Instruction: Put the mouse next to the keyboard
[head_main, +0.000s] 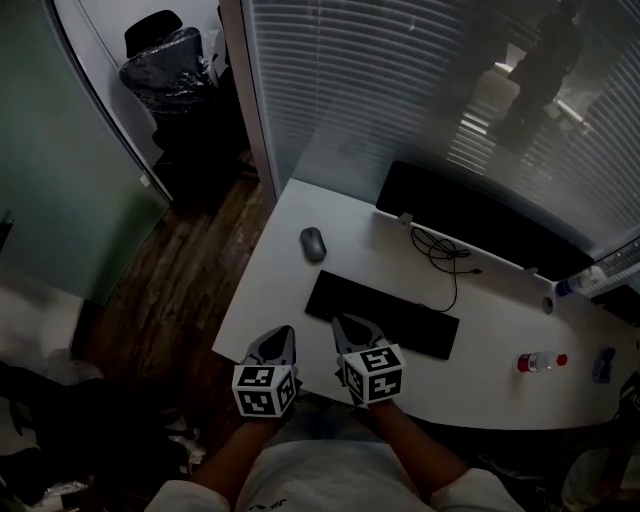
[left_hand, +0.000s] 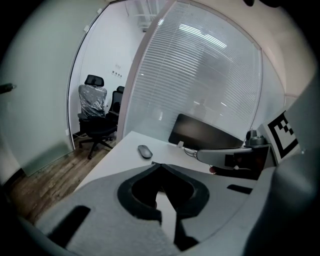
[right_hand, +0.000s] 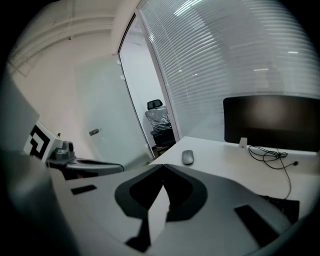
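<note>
Two bottles are the only containers on the white desk (head_main: 275, 285). A clear bottle (head_main: 538, 362) with a red cap lies on its side near the front right, and a second bottle (head_main: 582, 284) lies at the far right edge. What either holds is too small to tell.

The mouse (head_main: 313, 243) sits on the left part of the desk, beyond the left end of the black keyboard (head_main: 381, 313) and apart from it. Its long axis runs from the near side toward the blinds, roughly crosswise to the keyboard's length — which end is its front cannot be told.

The left gripper (head_main: 284, 335) and right gripper (head_main: 346, 324) hang side by side over the front edge, the right one above the keyboard's near left corner. Both have their jaws pressed together at the tips, with nothing between them.
</note>
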